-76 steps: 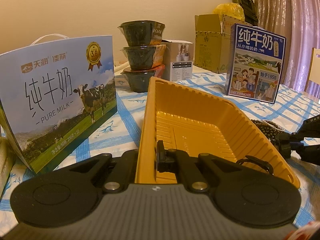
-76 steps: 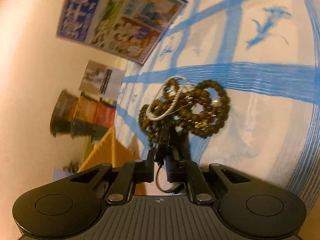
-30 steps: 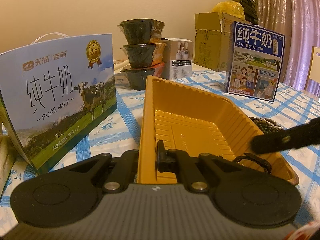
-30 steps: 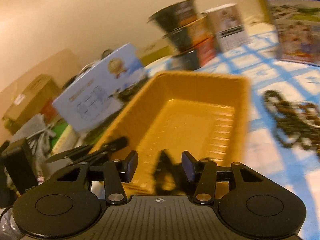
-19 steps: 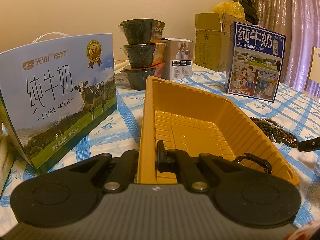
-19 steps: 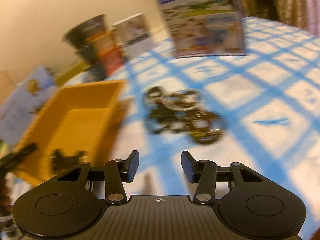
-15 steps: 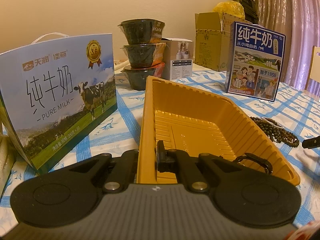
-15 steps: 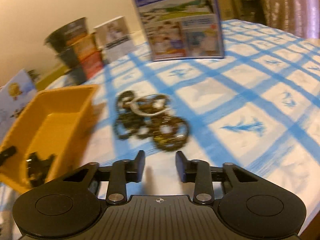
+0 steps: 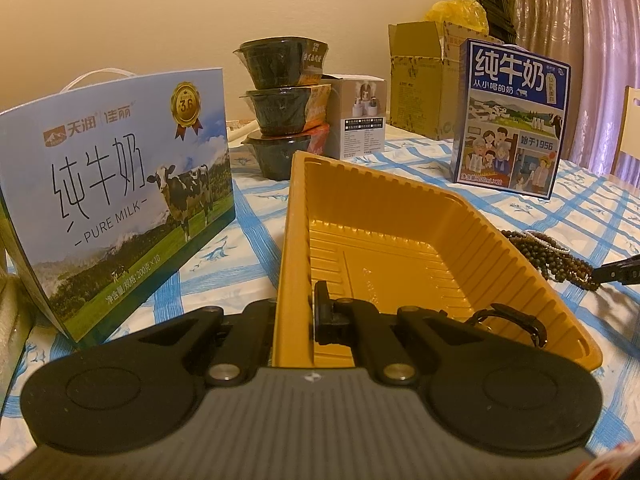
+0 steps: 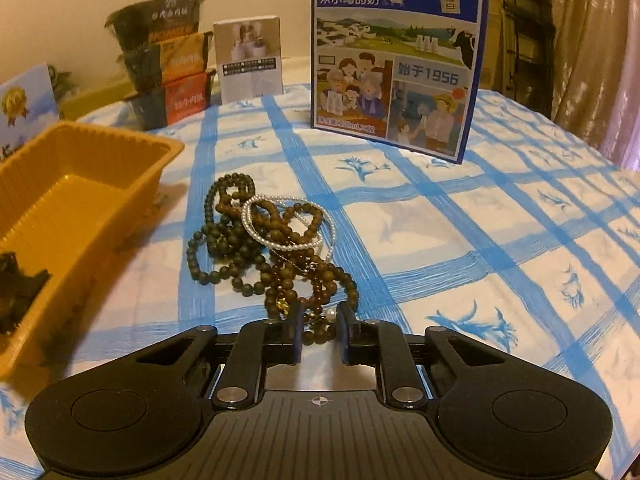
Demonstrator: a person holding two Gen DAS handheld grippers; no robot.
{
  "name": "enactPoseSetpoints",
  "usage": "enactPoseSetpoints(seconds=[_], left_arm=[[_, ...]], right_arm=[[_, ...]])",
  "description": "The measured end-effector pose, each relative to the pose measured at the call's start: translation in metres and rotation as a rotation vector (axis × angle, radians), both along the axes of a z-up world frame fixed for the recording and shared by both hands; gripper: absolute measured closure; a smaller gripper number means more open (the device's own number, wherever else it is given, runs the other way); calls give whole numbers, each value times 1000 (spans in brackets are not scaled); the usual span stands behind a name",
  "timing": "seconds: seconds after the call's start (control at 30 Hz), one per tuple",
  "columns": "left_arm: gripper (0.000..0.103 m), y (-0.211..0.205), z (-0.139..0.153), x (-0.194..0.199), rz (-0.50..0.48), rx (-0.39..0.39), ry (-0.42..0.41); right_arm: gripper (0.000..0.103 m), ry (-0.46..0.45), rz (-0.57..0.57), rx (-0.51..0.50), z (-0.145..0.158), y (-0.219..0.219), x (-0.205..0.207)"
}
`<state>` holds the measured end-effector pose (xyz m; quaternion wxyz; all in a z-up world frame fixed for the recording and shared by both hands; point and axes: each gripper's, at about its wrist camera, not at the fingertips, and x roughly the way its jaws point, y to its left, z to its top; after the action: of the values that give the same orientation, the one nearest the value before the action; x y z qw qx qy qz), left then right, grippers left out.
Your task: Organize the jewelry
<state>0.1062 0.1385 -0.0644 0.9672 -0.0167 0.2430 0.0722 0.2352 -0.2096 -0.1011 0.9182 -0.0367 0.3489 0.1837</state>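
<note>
My left gripper (image 9: 310, 316) is shut on the near wall of the yellow tray (image 9: 440, 200), one finger inside and one outside. A black strap-like piece (image 9: 508, 320) lies in the tray's near right corner. On the checked cloth right of the tray (image 10: 100, 136) sits a tangled pile of dark bead strings (image 10: 240, 240) with a white pearl bracelet (image 10: 280, 224) on top. My right gripper (image 10: 320, 328) points down at the pile's near end. Its jaws are closing with a few beads between them, and a gap still shows at the pads. Its tip (image 9: 618, 274) shows beside the beads (image 9: 556, 252).
A light blue milk carton case (image 9: 120, 184) stands left of the tray. Three stacked dark bowls (image 9: 284, 112), a small white box (image 9: 362, 120) and a cardboard box (image 9: 420, 80) stand behind it. A dark blue milk box (image 10: 400, 60) stands behind the beads.
My right gripper let a black piece go over the tray, swung right and down to the bead pile, and narrowed its jaws. The left gripper and the tray kept still.
</note>
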Motion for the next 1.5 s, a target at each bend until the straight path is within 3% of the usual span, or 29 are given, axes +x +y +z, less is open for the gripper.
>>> enactPoseSetpoints(seconds=[0.33, 0.4, 0.57, 0.9, 1.03, 1.17, 1.5], left_arm=[[100, 2, -2, 1, 2, -2, 3], [100, 1, -1, 1, 3, -3, 3], [100, 1, -1, 1, 3, -3, 2], [100, 1, -1, 1, 1, -2, 2], [100, 1, -1, 1, 2, -4, 1], [100, 0, 0, 1, 2, -3, 0], [100, 0, 0, 1, 1, -2, 0]], right_arm=[[92, -46, 47, -105, -5, 12, -2], [98, -61, 62, -126, -6, 14, -4], [100, -79, 51, -123, -6, 14, -9], [101, -127, 44, 12, 24, 6, -31], [101, -114, 42, 113, 37, 5, -36], [101, -65, 42, 276, 49, -1, -36], [101, 5, 191, 441, 60, 51, -33]])
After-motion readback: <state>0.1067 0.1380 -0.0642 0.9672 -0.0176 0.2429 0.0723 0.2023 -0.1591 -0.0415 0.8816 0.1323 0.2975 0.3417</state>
